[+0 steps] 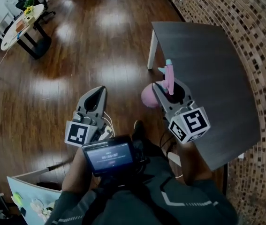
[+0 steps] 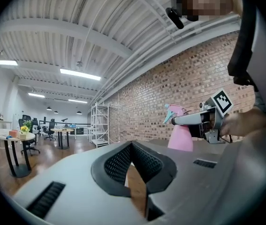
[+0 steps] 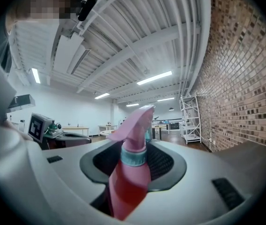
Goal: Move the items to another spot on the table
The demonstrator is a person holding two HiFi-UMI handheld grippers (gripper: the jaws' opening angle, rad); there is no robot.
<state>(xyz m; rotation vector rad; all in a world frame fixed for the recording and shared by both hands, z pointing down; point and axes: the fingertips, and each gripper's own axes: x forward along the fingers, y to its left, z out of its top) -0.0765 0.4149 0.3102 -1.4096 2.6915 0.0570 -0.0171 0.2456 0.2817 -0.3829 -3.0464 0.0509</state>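
Observation:
A pink spray bottle (image 1: 148,96) with a light blue collar hangs in the air at the left edge of the dark grey table (image 1: 208,74). My right gripper (image 1: 169,84) is shut on its neck. In the right gripper view the pink spray bottle (image 3: 132,172) fills the gap between the jaws of the right gripper (image 3: 135,149). The left gripper view shows the bottle (image 2: 180,136) upright, held by the right gripper (image 2: 189,119). My left gripper (image 1: 98,92) is out over the wooden floor, shut with nothing in it. In its own view the left gripper (image 2: 133,146) has its jaws meeting.
A brick wall (image 1: 245,41) runs along the table's far side. On the wooden floor (image 1: 76,55), a white round table (image 1: 22,22) with small items and office chairs stand far left. A white shelf rack (image 2: 100,123) stands by the wall. A screen device (image 1: 109,156) sits at the person's chest.

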